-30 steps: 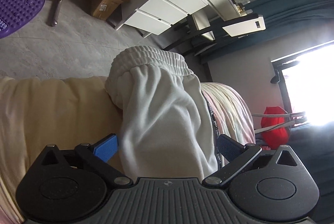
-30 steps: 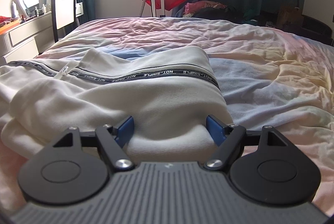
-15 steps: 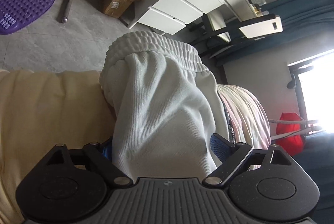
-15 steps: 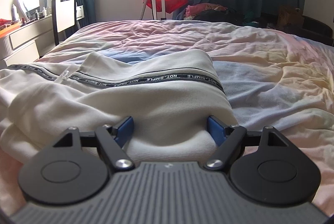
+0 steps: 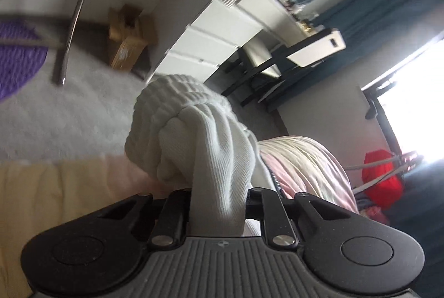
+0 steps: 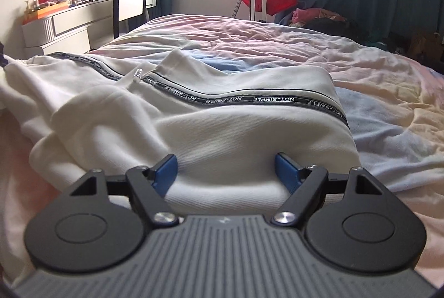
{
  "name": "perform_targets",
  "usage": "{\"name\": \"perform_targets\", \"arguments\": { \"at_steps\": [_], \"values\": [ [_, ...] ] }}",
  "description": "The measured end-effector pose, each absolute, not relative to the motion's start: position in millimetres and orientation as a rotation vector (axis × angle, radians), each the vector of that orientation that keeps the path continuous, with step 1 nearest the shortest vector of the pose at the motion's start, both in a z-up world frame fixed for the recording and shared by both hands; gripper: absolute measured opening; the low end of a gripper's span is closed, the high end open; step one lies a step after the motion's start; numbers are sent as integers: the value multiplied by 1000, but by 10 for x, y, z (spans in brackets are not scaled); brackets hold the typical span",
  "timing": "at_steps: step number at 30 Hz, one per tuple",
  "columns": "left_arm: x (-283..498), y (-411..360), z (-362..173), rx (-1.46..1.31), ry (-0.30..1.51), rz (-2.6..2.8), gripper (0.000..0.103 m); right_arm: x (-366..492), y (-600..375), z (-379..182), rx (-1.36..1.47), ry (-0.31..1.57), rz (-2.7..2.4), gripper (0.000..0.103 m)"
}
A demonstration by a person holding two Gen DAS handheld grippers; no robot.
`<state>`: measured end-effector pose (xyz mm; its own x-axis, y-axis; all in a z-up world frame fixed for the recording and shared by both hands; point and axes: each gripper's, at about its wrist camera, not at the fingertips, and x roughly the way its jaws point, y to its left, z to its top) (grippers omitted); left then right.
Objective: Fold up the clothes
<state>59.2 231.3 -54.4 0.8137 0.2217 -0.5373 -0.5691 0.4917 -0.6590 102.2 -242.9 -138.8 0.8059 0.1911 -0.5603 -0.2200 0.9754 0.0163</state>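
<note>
Left gripper clenched on bunched white garment, ribbed band ahead of fingers, likely to lift that end for fold. Right gripper spread wide, straddling garment edge, not pinching. Garment lay rumpled ahead on bed.

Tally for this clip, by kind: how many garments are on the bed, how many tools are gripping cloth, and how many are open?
White garment with black lettered stripe: 1
Tool shut on the garment's ribbed end, the left tool: 1
Tool open, its blue pads apart around the garment's edge, the right tool: 1
Total: 3
</note>
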Motion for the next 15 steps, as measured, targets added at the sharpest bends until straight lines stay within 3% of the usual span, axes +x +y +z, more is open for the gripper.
{"name": "perform_targets", "arguments": {
  "at_steps": [12,15],
  "values": [
    [607,-24,790,-96,105,221,15,899,-2706,-1215,-115,571,42,78],
    [595,-691,790,9,62,137,15,936,-2938,-1170,-46,570,-23,78]
  ]
}}
